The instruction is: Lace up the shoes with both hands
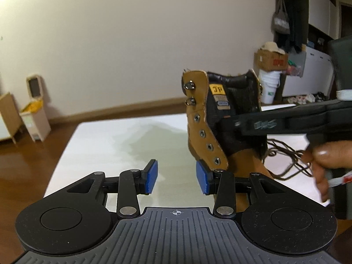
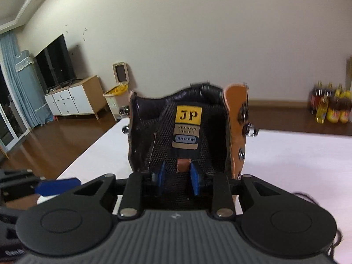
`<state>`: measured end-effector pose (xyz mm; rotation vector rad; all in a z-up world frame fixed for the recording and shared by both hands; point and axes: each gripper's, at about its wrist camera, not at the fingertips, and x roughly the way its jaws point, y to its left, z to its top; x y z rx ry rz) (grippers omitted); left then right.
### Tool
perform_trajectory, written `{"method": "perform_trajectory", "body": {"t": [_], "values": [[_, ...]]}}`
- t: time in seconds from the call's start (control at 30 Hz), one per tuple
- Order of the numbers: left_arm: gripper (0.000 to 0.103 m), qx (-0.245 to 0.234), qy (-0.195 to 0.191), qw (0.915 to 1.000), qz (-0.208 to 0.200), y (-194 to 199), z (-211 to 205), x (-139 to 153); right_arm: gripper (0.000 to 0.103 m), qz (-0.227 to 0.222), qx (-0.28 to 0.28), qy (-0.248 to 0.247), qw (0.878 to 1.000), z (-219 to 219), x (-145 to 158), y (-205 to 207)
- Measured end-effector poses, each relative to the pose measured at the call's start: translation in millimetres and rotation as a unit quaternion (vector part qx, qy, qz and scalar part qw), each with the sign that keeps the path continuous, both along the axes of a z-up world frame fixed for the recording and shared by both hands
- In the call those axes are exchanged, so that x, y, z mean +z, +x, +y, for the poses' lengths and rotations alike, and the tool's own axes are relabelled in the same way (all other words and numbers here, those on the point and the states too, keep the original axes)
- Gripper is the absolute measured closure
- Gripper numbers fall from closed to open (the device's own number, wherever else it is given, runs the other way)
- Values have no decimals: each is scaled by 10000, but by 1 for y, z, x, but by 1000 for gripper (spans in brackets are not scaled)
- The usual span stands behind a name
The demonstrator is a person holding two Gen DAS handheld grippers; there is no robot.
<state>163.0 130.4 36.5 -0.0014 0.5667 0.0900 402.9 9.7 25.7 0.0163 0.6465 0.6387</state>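
Observation:
A tan high-top boot (image 1: pixel 198 118) stands upright on the white table (image 1: pixel 110 145), its eyelet flaps spread and its black mesh tongue (image 2: pixel 187 145) bare of lace. A loose brown lace (image 1: pixel 290 160) lies in a tangle to the boot's right. My left gripper (image 1: pixel 177 178) is open and empty, with its right pad (image 1: pixel 203 179) beside the lowest eyelet. My right gripper (image 2: pixel 178 178) reaches into the boot's throat, its blue pads apart on either side of a small brown tab (image 2: pixel 183 165) on the tongue. In the left wrist view a hand (image 1: pixel 325 160) holds the right gripper's black body (image 1: pixel 286 123).
Wooden floor surrounds the table. A lidded bin (image 1: pixel 35 114) stands by the far wall, a TV cabinet (image 2: pixel 72 101) at far left, and several bottles (image 2: pixel 330 110) on the floor at right. A cardboard box (image 1: pixel 271 59) sits behind the boot.

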Motion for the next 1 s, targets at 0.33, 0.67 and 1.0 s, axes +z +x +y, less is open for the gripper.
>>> {"method": "perform_trajectory", "body": {"t": [0.33, 0.67, 1.0], "values": [[61, -35, -211, 9994, 257, -10, -24, -28, 74, -376, -35, -194, 9991, -85, -46, -68], [61, -72, -22, 9988, 486, -16, -36, -42, 99, -378, 340, -433, 9978, -77, -64, -94], [64, 49, -145, 9993, 346, -17, -20, -49, 87, -317, 337, -430, 9980, -75, -62, -100]]}}
